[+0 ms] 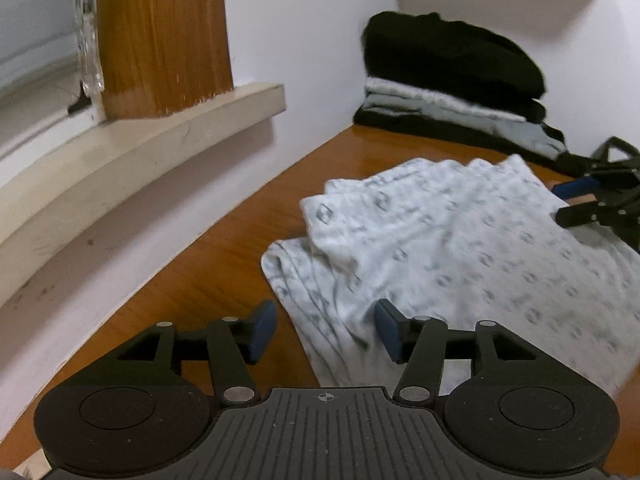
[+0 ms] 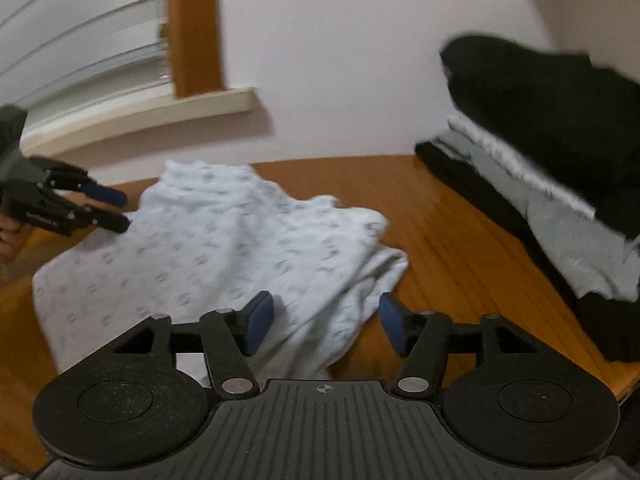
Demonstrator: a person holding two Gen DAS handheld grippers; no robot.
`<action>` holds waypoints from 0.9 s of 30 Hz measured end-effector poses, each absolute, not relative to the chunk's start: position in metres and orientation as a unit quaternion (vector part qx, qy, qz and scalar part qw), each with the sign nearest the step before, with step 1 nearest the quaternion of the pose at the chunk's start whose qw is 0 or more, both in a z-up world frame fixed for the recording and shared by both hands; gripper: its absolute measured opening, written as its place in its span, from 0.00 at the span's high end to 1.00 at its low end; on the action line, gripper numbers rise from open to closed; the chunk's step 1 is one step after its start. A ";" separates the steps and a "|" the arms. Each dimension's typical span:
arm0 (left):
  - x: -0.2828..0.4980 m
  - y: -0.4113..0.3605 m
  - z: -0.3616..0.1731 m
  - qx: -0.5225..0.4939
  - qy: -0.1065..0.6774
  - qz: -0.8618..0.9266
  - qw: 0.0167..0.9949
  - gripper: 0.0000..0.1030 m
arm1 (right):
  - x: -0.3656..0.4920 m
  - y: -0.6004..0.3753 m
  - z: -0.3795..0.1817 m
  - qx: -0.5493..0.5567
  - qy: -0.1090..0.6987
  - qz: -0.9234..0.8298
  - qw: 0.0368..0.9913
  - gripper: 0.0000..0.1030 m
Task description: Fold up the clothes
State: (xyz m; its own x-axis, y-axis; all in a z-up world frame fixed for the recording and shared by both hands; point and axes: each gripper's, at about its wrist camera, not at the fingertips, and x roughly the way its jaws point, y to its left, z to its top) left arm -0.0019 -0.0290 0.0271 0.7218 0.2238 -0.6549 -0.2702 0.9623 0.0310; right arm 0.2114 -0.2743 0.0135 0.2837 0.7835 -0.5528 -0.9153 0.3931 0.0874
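Both grippers, left gripper [image 1: 326,330] and right gripper [image 2: 326,326], have jaws apart, gripping nothing. The folded white patterned garment [image 1: 460,252] lies on the wooden table [image 1: 224,264], with 1 stack of folded clothes [image 1: 452,80] at 1 o'clock by the wall [image 1: 312,40].

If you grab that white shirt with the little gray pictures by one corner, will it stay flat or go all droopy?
Probably droopy. The white patterned shirt already lies in soft wrinkles and loose layers on the wooden table, so it looks thin and floppy. Lifted by one corner, its fold would likely fall open. It seems light, so a push may bunch it up rather than slide it whole.
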 end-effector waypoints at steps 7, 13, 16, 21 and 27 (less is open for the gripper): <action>0.014 0.005 0.017 -0.124 0.347 0.119 0.922 0.37 | 0.247 -0.258 0.002 -0.098 0.309 0.545 0.773 0.30; 0.031 0.010 0.017 -0.131 0.346 0.106 0.923 0.40 | 0.258 -0.253 -0.005 -0.076 0.311 0.565 0.761 0.32; 0.037 0.016 0.015 -0.144 0.340 0.095 0.925 0.74 | 0.264 -0.245 -0.005 -0.054 0.326 0.585 0.741 0.56; 0.041 0.020 0.018 -0.147 0.329 0.088 0.929 0.85 | 0.269 -0.240 -0.007 -0.023 0.339 0.605 0.720 0.77; 0.040 0.011 0.029 -0.125 0.301 0.096 0.941 0.89 | 0.255 -0.258 0.001 -0.005 0.291 0.615 0.733 0.85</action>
State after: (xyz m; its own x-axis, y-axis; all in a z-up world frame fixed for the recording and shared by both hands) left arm 0.0398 0.0108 0.0286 0.8010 0.1046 -0.5895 -0.2549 0.9505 -0.1778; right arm 0.2549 -0.2583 0.0010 0.0755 0.8985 -0.4324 -0.9041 0.2446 0.3503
